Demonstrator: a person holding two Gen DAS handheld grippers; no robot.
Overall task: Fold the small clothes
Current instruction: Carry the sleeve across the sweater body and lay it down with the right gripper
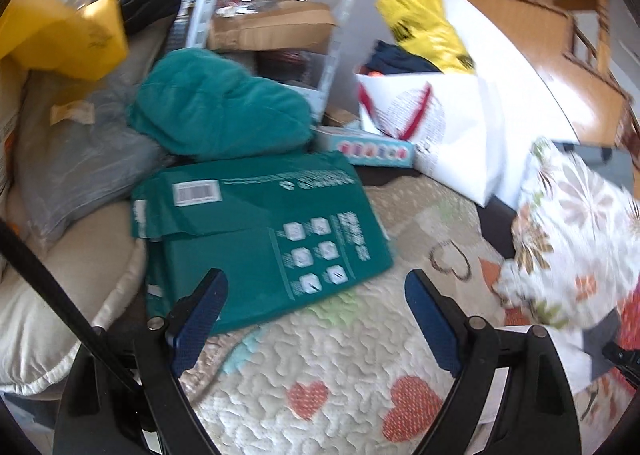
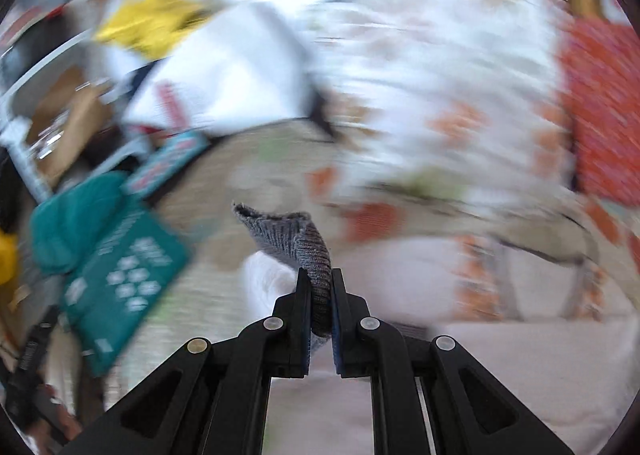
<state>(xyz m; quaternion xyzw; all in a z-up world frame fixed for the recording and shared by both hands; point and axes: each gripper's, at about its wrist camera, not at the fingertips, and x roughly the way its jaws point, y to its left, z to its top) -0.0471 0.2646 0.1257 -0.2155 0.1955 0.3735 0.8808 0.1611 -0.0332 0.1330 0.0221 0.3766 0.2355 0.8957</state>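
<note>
My right gripper (image 2: 320, 275) is shut on a small grey ribbed knit garment (image 2: 296, 235), whose cuff sticks up between the jaws, with a white part (image 2: 264, 279) hanging below. The right wrist view is strongly motion-blurred. My left gripper (image 1: 316, 283) is open and empty, held above a quilted bedspread with red hearts (image 1: 320, 367). At the right edge of the left wrist view, a grey piece of cloth (image 1: 600, 339) and a floral white fabric (image 1: 572, 223) show; part of the other gripper (image 1: 624, 359) is next to them.
A teal cardboard box (image 1: 256, 231) lies flat ahead of the left gripper, with a teal cushion (image 1: 216, 111) behind it. A white shopping bag (image 1: 448, 131), a yellow bag (image 1: 424, 23), a white shelf with cartons (image 1: 272, 19) and a beige pillow (image 1: 60, 295) surround the bed.
</note>
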